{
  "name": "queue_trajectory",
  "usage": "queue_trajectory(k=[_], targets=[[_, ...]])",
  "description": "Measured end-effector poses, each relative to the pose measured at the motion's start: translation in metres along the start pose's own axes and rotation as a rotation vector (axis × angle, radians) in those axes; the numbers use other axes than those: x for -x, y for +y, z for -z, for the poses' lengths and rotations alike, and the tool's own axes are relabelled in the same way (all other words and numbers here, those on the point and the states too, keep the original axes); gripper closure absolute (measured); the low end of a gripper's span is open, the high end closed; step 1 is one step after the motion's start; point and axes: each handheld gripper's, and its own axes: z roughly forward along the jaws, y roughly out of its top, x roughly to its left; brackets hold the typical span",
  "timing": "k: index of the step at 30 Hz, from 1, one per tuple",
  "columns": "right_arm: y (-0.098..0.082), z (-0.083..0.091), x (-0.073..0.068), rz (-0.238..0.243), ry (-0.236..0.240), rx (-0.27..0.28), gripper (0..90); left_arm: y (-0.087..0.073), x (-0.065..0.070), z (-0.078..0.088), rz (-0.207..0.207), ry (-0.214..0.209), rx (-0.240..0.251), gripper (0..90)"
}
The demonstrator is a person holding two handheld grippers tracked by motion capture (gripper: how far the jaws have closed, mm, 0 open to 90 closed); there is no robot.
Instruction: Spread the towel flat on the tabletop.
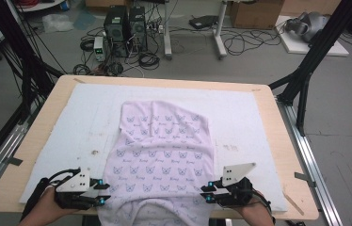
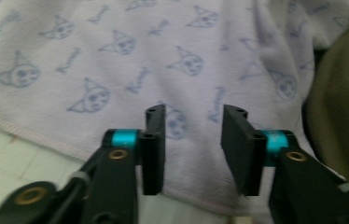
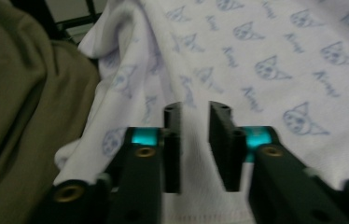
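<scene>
White mat (image 1: 61,136), patterned cloth (image 1: 162,155), claws (image 1: 102,193) (image 1: 208,193) apart beside it

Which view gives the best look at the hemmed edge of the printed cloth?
The left gripper view: the cloth lies close up, its stitched hem running diagonally over the white mat. The right gripper view shows a short hem stretch at the bottom, partly behind the jaws. The high view shows the whole cloth, hem too small to make out.

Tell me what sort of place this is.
Most likely a lab or workshop for recording handling tasks: two computer towers and loose cables on the floor, black frame struts around a padded wooden table.
</scene>
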Motion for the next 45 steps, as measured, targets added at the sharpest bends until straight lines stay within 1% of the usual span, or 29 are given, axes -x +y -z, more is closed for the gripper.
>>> queue_trajectory(k=[3, 5, 6, 7, 8, 9, 10, 12, 13, 14, 15, 17, 19, 20, 23, 24, 25, 26, 27, 29, 30, 32, 35, 36, 38, 39, 41, 43, 45], targets=[[0.008, -0.017, -0.001, 0.030, 0.004, -0.035, 63.5, 0.005, -0.006, -0.011, 0.017, -0.012, 0.001, 55.6], [0.011, -0.032, -0.002, 0.048, 0.027, -0.059, 62.7, 0.008, -0.005, -0.021, -0.008, -0.048, -0.034, 67.3], [0.012, -0.039, -0.002, 0.060, 0.034, -0.075, 63.1, 0.008, -0.004, -0.026, -0.035, -0.055, -0.060, 77.7], [0.012, -0.045, -0.003, 0.065, 0.035, -0.093, 64.9, 0.008, -0.001, -0.027, -0.042, -0.050, -0.044, 84.4], [0.011, -0.050, -0.003, 0.082, 0.032, -0.117, 68.2, 0.009, -0.001, -0.026, -0.040, -0.054, -0.053, 88.1], [0.010, -0.054, -0.003, 0.085, 0.027, -0.125, 72.7, 0.008, -0.002, -0.025, -0.033, -0.069, -0.057, 88.4], [0.008, -0.054, -0.002, 0.089, 0.034, -0.106, 80.4, 0.007, -0.001, -0.023, -0.030, -0.081, -0.053, 88.8], [0.007, -0.052, -0.003, 0.088, 0.093, -0.112, 85.7, 0.003, 0.003, -0.018, -0.022, -0.149, -0.053, 89.7], [0.007, -0.050, -0.006, 0.110, 0.142, -0.124, 85.7, 0.001, 0.006, -0.015, -0.034, -0.165, -0.049, 89.7], [0.008, -0.046, -0.010, 0.124, 0.173, -0.110, 85.0, 0.000, 0.009, -0.011, -0.038, -0.175, -0.040, 89.6], [0.009, -0.042, -0.012, 0.125, 0.175, -0.075, 81.4, -0.002, 0.010, -0.007, -0.036, -0.158, -0.023, 87.0], [0.010, -0.033, -0.008, 0.090, 0.155, -0.017, 77.2, 0.000, 0.004, -0.003, -0.012, -0.089, -0.008, 71.5], [0.010, -0.031, 0.002, 0.057, 0.077, -0.031, 68.8, 0.003, -0.006, -0.004, 0.007, -0.019, 0.007, 68.3], [0.010, -0.032, 0.008, 0.042, 0.055, -0.045, 66.1, 0.006, -0.011, -0.006, 0.022, 0.026, 0.004, 66.3], [0.010, -0.040, 0.016, 0.022, 0.032, -0.069, 60.8, 0.009, -0.024, -0.019, 0.071, 0.089, -0.024, 61.5], [0.009, -0.042, 0.018, 0.025, 0.035, -0.065, 59.5, 0.009, -0.027, -0.024, 0.083, 0.090, -0.035, 61.7], [0.009, -0.043, 0.018, 0.016, 0.034, -0.067, 58.7, 0.008, -0.029, -0.029, 0.084, 0.068, -0.051, 64.1], [0.009, -0.043, 0.018, 0.017, 0.035, -0.070, 58.9, 0.007, -0.028, -0.030, 0.073, 0.063, -0.021, 68.6], [0.009, -0.044, 0.017, 0.027, 0.030, -0.078, 60.0, 0.006, -0.028, -0.029, 0.067, 0.045, -0.023, 80.4], [0.008, -0.045, 0.012, 0.052, 0.027, -0.105, 68.3, 0.008, -0.023, -0.028, 0.031, 0.063, -0.044, 87.7], [0.007, -0.046, 0.010, 0.054, 0.032, -0.111, 71.5, 0.008, -0.022, -0.028, 0.032, 0.062, -0.046, 88.0], [0.006, -0.046, 0.007, 0.061, 0.060, -0.106, 84.9, 0.006, -0.021, -0.024, 0.039, 0.042, -0.050, 88.5], [0.006, -0.044, -0.003, 0.097, 0.101, -0.117, 84.9, -0.002, -0.014, -0.011, 0.042, 0.033, -0.042, 88.5], [0.006, -0.042, -0.007, 0.101, 0.121, -0.108, 82.1, -0.004, -0.012, -0.007, 0.041, 0.037, -0.037, 88.3], [0.008, -0.036, -0.009, 0.090, 0.112, -0.074, 75.1, -0.005, -0.011, -0.002, 0.061, 0.058, -0.015, 84.9], [0.009, -0.030, -0.006, 0.080, 0.092, -0.046, 70.9, -0.004, -0.013, -0.002, 0.071, 0.067, -0.012, 72.8], [0.012, -0.024, 0.002, 0.049, 0.044, -0.028, 65.5, -0.001, -0.016, -0.003, 0.083, 0.063, -0.006, 61.9], [0.012, -0.021, 0.009, 0.024, -0.012, -0.027, 61.5, 0.002, -0.016, -0.009, 0.079, 0.058, -0.010, 57.7], [0.009, -0.023, 0.014, -0.002, -0.046, -0.057, 57.6, 0.004, -0.016, -0.017, 0.071, 0.051, -0.027, 59.3]])
